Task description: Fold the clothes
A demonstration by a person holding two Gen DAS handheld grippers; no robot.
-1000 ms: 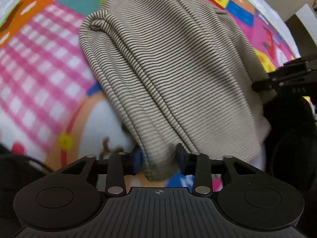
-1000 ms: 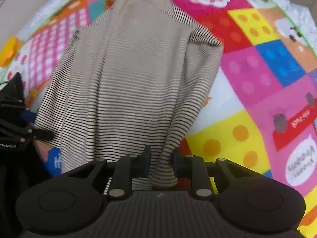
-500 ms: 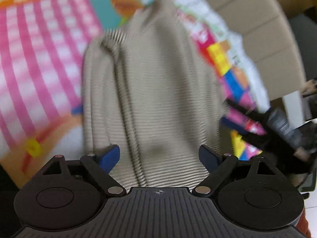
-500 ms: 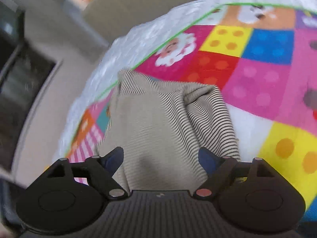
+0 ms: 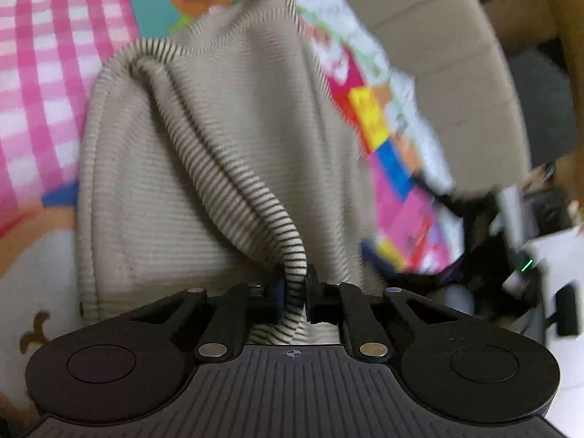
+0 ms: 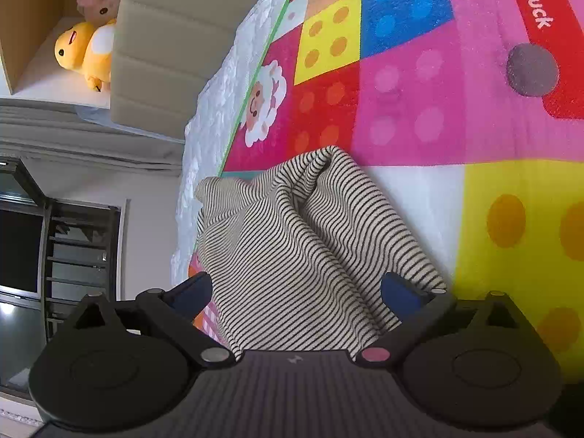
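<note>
Striped shirt (image 5: pixel 204 168) lies bunched on the colourful play mat (image 5: pixel 47 73), beige w/ thin dark stripes, folded over itself w/ 1 thick ridge running down its middle toward the left gripper (image 5: pixel 295 292). That gripper is clenched on the near end of the ridge: both fingers pressed tight vs the fabric, a striped edge poking through below them. Left wrist view is partly motion-blurred, esp. on the right side of the shirt, so details there can't be read.

Right gripper (image 6: pixel 295 292) is released, fingers spread wide, blue pads (image 6: pixel 398 292) sitting at either side of the shirt (image 6: pixel 292 248) w/ cloth between them but not pinched. In this view the shirt is humped up, 2 folds meeting at a peak at its far end, stripes sharp. Its far end sits near the green-edged border of the mat (image 6: pixel 419 109); mat squares past the shirt are red, yellow, blue, pink, w/ a sheep print just beyond the shirt's far end. Yellow panel w/ orange dots lies right of the shirt.

Beyond the mat edge, away from the shirt: a beige cushioned sofa (image 6: pixel 164 43), and past it a shelf w/ a yellow plush toy (image 6: pixel 84 54) and a pink 1 behind.
</note>
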